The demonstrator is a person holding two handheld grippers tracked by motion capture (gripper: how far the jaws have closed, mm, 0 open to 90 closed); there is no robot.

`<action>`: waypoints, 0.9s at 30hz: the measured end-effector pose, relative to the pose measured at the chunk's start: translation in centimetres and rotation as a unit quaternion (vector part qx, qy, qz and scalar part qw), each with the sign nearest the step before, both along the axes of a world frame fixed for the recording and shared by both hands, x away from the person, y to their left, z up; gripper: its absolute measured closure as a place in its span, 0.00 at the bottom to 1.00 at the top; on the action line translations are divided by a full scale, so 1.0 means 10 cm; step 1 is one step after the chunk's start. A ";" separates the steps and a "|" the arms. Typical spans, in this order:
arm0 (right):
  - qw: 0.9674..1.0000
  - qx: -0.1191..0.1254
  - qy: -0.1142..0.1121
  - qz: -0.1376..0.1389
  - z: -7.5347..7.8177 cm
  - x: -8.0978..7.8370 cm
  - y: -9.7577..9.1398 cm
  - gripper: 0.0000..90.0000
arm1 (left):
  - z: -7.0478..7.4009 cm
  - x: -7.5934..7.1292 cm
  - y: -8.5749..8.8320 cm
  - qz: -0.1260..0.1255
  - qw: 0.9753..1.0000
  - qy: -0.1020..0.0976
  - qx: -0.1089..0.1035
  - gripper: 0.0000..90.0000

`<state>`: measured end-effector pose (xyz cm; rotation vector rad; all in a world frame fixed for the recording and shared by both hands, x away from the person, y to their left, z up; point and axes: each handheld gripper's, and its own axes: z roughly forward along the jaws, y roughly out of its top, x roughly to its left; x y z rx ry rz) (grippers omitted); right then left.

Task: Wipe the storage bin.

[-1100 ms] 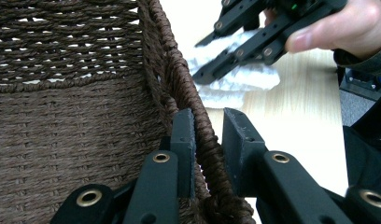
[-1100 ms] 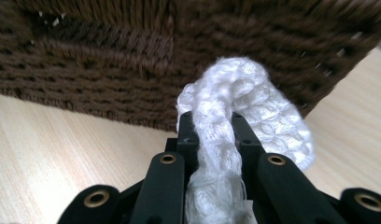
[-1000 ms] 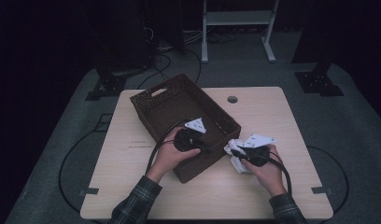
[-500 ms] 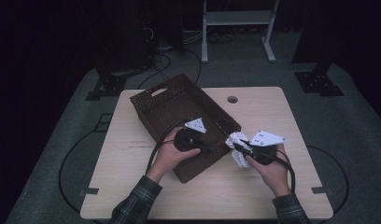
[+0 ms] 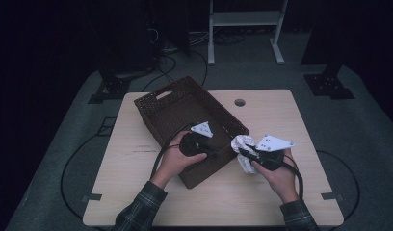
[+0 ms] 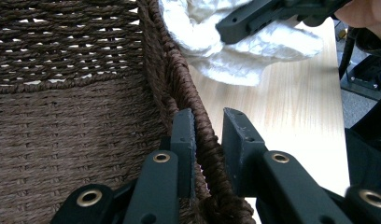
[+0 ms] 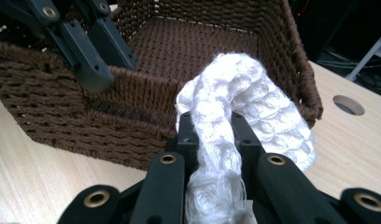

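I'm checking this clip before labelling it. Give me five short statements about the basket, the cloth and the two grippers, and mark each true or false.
1. The right gripper is shut on the white cloth. True.
2. The white cloth lies on the floor of the brown woven basket. False: it hangs from the right gripper outside the basket, beside its wall.
3. The left gripper has its jaws on either side of the basket's rim. True: one jaw is inside the wall, one outside.
4. The basket is tipped on its side. False: it stands upright on the wooden table, its opening facing up.
5. The basket holds several folded cloths. False: the part of its inside that shows is bare.
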<state>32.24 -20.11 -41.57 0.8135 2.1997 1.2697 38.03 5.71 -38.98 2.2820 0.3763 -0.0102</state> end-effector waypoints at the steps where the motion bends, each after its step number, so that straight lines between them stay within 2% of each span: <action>1: 1.000 -0.001 0.002 0.000 -0.01 0.01 0.00 0.86 | 0.00 0.00 0.00 -0.001 1.000 0.000 0.002 0.82; 9: 1.000 -0.012 0.026 0.006 -0.16 0.06 0.07 0.86 | 0.00 0.00 0.00 0.000 1.000 -0.001 0.001 0.82; 17: 0.998 -0.029 0.063 0.011 -0.33 0.12 0.11 0.86 | 0.00 0.00 0.00 -0.002 1.000 -0.001 0.002 0.82; 24: 0.993 -0.062 0.100 0.021 -0.53 0.18 0.18 0.86 | 0.00 0.00 0.00 -0.001 1.000 -0.002 0.002 0.82; 27: 0.991 -0.069 0.112 0.026 -0.59 0.21 0.22 0.86 | 0.00 0.00 0.00 -0.001 1.000 -0.001 0.002 0.82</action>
